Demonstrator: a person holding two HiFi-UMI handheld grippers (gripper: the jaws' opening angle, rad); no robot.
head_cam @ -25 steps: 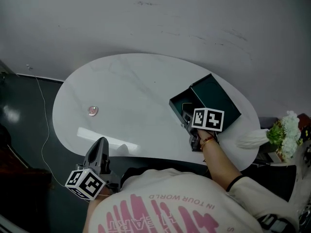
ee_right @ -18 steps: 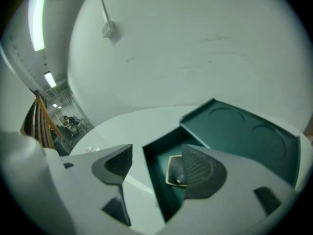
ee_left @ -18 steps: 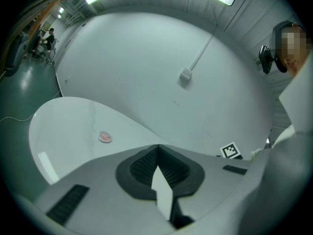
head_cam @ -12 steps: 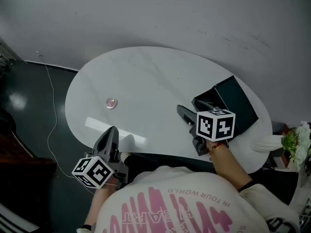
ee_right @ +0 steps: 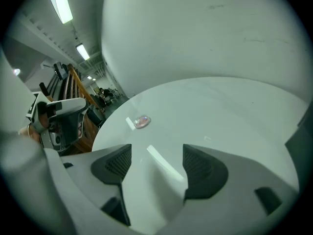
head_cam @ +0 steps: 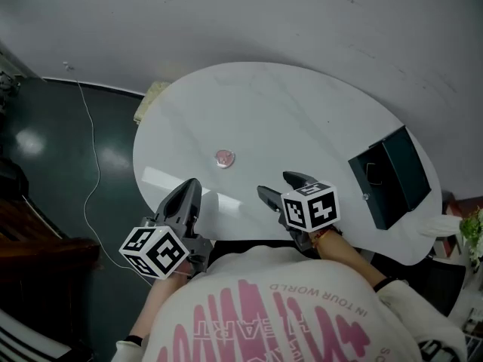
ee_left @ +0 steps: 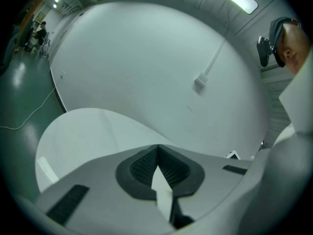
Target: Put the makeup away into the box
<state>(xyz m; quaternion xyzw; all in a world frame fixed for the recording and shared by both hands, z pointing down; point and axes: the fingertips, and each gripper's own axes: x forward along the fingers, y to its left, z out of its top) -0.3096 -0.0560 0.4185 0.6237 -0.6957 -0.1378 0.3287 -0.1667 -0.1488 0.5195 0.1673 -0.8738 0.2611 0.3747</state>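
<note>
White oval table [head_cam: 302, 111] on a dark green floor [head_cam: 45, 134], plain grey wall [head_cam: 226, 13] behind. Clock directions as read in the head view, 12 toward the wall.

Nearest, at 6 o'clock: a pale sweatshirt [head_cam: 256, 326] with pink print.

Just past it, at the table's 8 o'clock rim: left gripper [head_cam: 190, 185], pointing toward 12. Jaws clenched, ribbed pads pressed together at the tips, nothing caught in them.

Beside it but apart, over the table's 6 o'clock side: right gripper [head_cam: 276, 185], aimed toward 11. Jaws released, just now opening wider, spread broadly with only bare tabletop between the pads.

Farther in, toward 9 o'clock from the table's middle: the makeup [head_cam: 224, 157], a small round pinkish piece lying loose on the white top. At about 2 o'clock from the left gripper's tips and 10 o'clock from the right's, touched by neither.

At the table's 3 o'clock end, well apart from the makeup: the dark green box [head_cam: 392, 176].

Beyond the 9 o'clock rim: a thin pale cable [head_cam: 92, 164] trailing over the floor.
</note>
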